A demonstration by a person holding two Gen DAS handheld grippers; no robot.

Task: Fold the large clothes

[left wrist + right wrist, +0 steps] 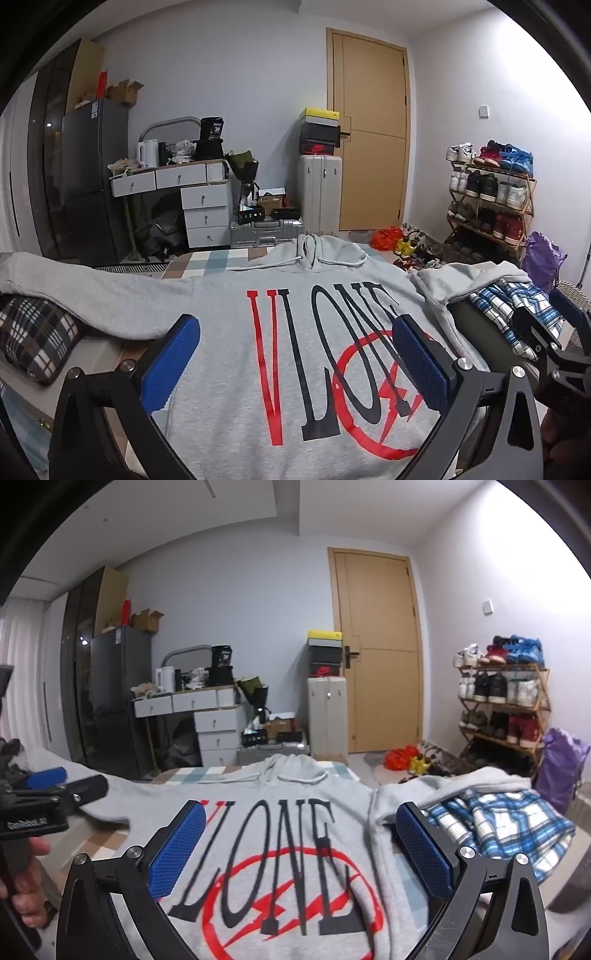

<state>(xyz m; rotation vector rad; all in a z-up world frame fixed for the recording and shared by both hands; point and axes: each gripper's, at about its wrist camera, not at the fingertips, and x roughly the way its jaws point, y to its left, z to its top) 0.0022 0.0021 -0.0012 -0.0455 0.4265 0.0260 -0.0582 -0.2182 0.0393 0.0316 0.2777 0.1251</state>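
A grey hoodie (229, 332) with red and black "VLONE" lettering lies spread flat on the bed, hood at the far end, and it also shows in the right wrist view (303, 849). Its left sleeve (74, 288) stretches out to the left. Its right sleeve (424, 794) lies bunched at the right. My left gripper (295, 365) hovers open above the hoodie's lower chest, holding nothing. My right gripper (301, 853) hovers open above the lettering, holding nothing; it also shows at the right edge of the left wrist view (554, 332).
A blue plaid garment (498, 823) lies on the bed at the right, a dark plaid pillow (33, 336) at the left. Beyond the bed stand a white desk (177, 184), suitcases (319, 192), a wooden door (373, 129) and a shoe rack (491, 199).
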